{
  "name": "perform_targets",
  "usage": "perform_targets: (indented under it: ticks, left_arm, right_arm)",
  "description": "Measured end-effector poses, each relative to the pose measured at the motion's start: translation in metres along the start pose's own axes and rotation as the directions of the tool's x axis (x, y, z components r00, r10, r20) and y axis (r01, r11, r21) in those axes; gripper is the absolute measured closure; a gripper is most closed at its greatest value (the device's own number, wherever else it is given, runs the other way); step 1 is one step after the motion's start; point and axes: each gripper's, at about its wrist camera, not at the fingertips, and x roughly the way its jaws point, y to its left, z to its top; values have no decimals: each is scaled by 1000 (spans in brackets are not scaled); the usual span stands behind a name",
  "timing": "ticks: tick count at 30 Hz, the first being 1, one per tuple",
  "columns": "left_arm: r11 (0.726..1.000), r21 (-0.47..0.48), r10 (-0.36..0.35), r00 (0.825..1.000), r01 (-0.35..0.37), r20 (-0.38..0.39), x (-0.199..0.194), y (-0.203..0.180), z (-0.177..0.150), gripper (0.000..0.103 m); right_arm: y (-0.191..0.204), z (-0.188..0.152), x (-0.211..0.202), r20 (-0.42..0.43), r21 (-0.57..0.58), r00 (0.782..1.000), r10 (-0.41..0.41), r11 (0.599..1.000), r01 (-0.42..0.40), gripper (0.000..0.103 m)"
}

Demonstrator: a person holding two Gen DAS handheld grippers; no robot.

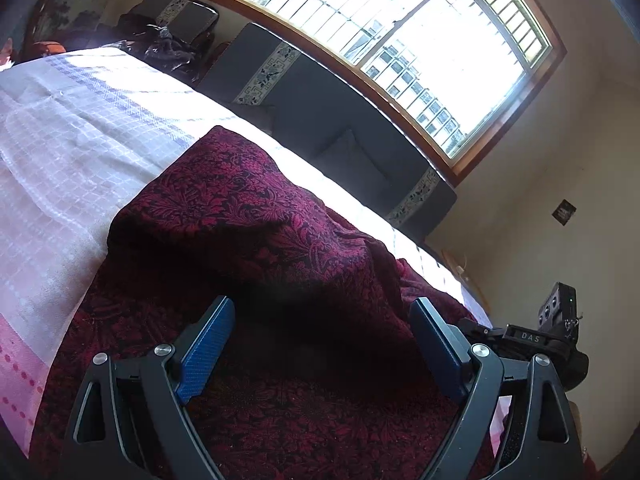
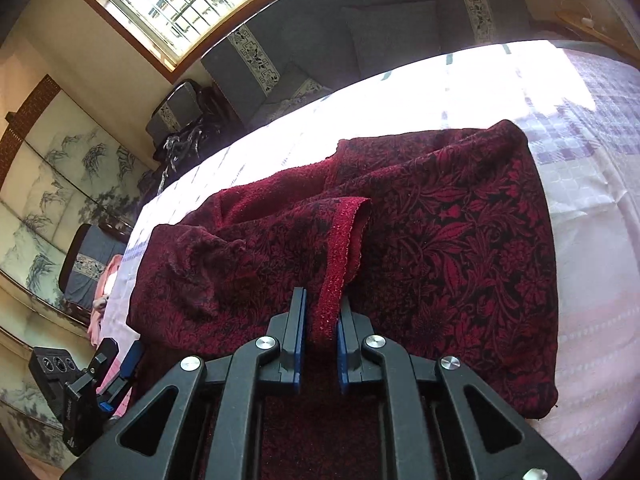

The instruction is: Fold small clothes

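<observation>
A dark red garment with a black floral pattern lies on the bed, partly folded over itself. My left gripper is open, its blue pads wide apart just above the cloth, holding nothing. In the right wrist view the same garment spreads ahead. My right gripper is shut on a folded red hem strip of the garment, which rises between the pads. The right gripper also shows at the left view's right edge, and the left gripper at the right view's lower left.
The bed has a white and lilac checked sheet with a pink edge. Grey cushions with patterned bands stand along the far side under a large window. Dark clothes lie piled beyond the bed.
</observation>
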Motion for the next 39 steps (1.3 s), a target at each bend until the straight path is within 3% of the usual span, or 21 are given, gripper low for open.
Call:
perform_targets:
  ticks: [4,10,15,19,29,36,39]
  left_arm:
    - [1000,-14,11,1000,-11,-7,2,2,-1,12]
    - [999,-28,28,999,-29,-30,7,4,-1,11]
    - [999,-39,31,999,-32,-34,8,5,0,11]
    - [999,-39,34,999,-35,-40,9,6,1,11]
    - [998,-42,43,998,-45,-51,12,6,2,11]
    - [998,-41,49,997,-52,-55,12,7,2,11]
    - [998,-39,56,997,-58,-58,13,7,3,11]
  right_arm:
    - [-4,12,-35,136,-48,988,-73,996,80,91]
    - [-36,-2,-25,103,-40,977,-184,981,189,91]
    - [-59,-7,-23,114,41,983,-144,989,140,91]
    - [-63,-8,-32,151,56,978,-142,989,135,91]
    - [-77,-14,-24,135,86,984,-117,991,106,91]
    - [-79,-16,-23,145,94,982,-117,990,104,92]
    - [-74,-18,-23,154,68,976,-152,987,143,91]
